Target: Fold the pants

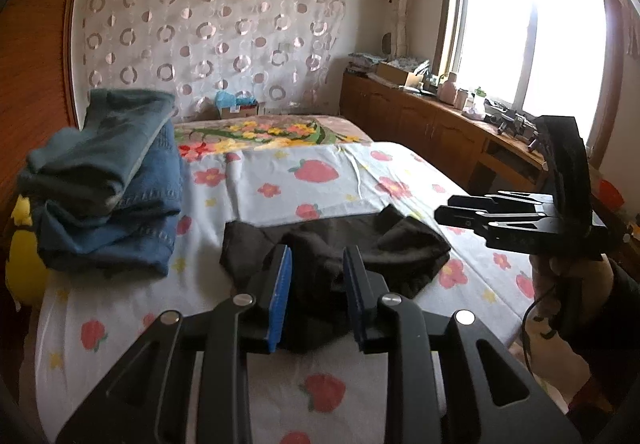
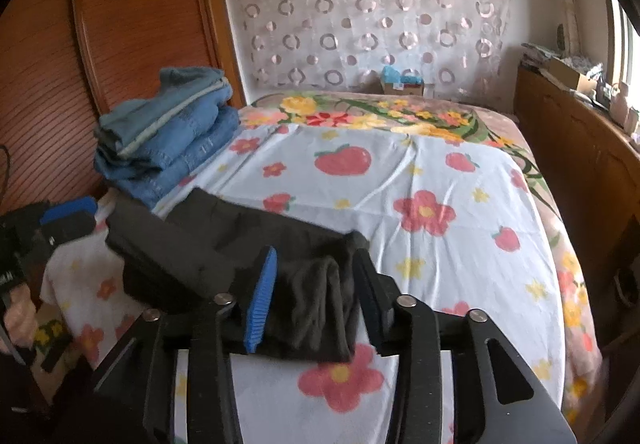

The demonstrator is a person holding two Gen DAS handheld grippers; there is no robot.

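Observation:
Dark folded pants (image 1: 340,244) lie on the flowered bed sheet (image 1: 280,184); they also show in the right wrist view (image 2: 224,244). My left gripper (image 1: 318,264) is open, its blue-padded jaws apart over the pants' near edge, with cloth between them. My right gripper (image 2: 316,276) is open too, its jaws either side of a bunched end of the pants. The right gripper also shows in the left wrist view (image 1: 452,216), hand-held at the right above the bed.
A stack of folded jeans and teal clothes (image 1: 108,180) sits at the left of the bed, next to a wooden wardrobe (image 2: 120,24). A wooden cabinet (image 1: 420,124) with clutter runs under the window at the right. A floral blanket (image 1: 260,132) covers the far end.

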